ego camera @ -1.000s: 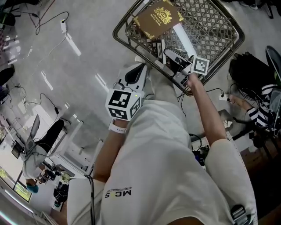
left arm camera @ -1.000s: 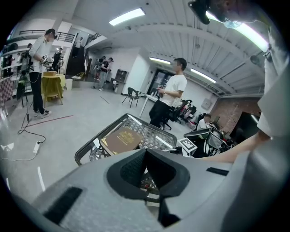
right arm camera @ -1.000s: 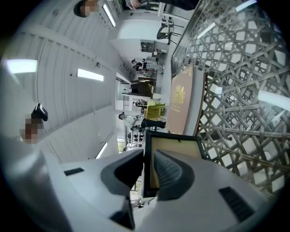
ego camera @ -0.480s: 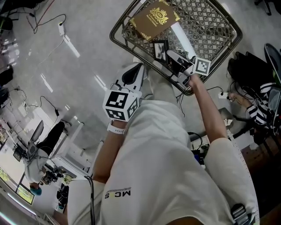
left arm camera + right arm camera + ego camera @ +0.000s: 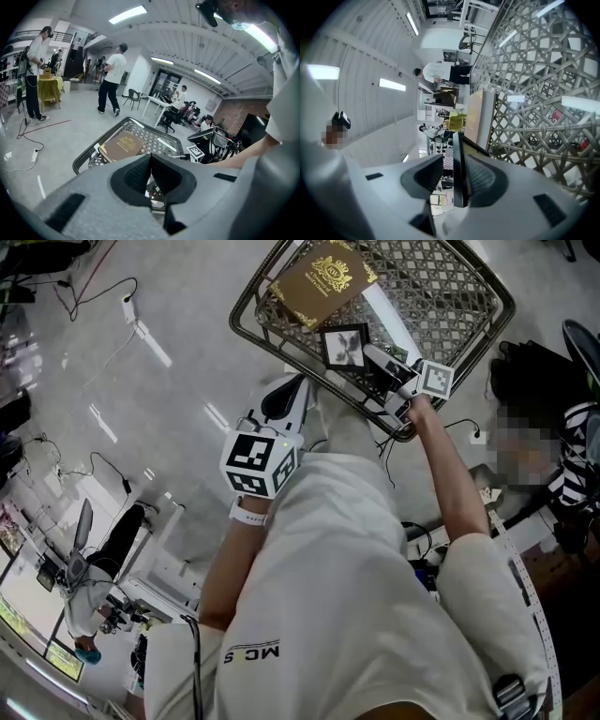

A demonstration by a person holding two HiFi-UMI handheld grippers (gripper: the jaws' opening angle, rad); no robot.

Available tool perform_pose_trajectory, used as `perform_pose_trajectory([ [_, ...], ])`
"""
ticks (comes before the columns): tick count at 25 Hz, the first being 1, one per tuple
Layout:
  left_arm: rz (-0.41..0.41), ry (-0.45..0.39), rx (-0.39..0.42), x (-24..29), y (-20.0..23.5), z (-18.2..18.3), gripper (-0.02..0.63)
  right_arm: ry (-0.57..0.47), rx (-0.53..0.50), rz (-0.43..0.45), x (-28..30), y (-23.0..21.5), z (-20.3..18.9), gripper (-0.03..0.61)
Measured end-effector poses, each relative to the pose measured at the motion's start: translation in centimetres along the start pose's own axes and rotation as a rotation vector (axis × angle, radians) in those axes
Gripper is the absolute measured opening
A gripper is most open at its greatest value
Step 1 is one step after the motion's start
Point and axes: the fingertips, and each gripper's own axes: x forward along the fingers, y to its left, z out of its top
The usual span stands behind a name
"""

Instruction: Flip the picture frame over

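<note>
Right gripper [image 5: 373,354] jaws have just been opening, loose around the picture frame [image 5: 344,345], now picture-side up in the basket [image 5: 487,296]; the flip looks done; left gripper [image 5: 298,382] closed, empty

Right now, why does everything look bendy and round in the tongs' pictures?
Left gripper view and right gripper view: wide-angle lenses bulge everything, dark round corners, and the basket weave curves. Head view: ceiling lights leave bright glare streaks on the shiny floor.
</note>
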Motion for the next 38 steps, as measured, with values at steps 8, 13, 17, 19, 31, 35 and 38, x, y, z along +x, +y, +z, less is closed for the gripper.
perform_pose_trajectory([
  [8,-0.018,0.009,0.013,0.4,-0.4,0.4,0.025,-0.029,-0.05,-0.125,-1.0,-2.0,0.5,0.192],
  [13,-0.022,0.014,0.018,0.7,-0.2,0.6,0.025,0.008,-0.141,-0.252,-1.3,-3.8,0.6,0.229],
  [17,-0.033,0.025,0.012,0.9,-0.2,0.3,0.025,0.032,-0.18,-0.322,-1.5,-5.1,0.4,0.23],
  [19,-0.04,0.031,0.017,0.9,-0.1,0.4,0.025,0.043,-0.211,-0.363,-1.5,-5.7,0.3,0.23],
  [31,-0.089,0.034,0.054,1.4,0.4,2.0,0.025,0.162,-0.429,-0.677,-2.2,-10.1,0.1,0.232],
  [35,-0.106,0.035,0.057,1.4,0.9,2.3,0.025,0.178,-0.485,-0.802,-2.9,-10.8,0.3,0.236],
  [38,-0.113,0.035,0.052,1.4,1.1,2.4,0.025,0.189,-0.504,-0.875,-3.8,-11.0,0.3,0.236],
])
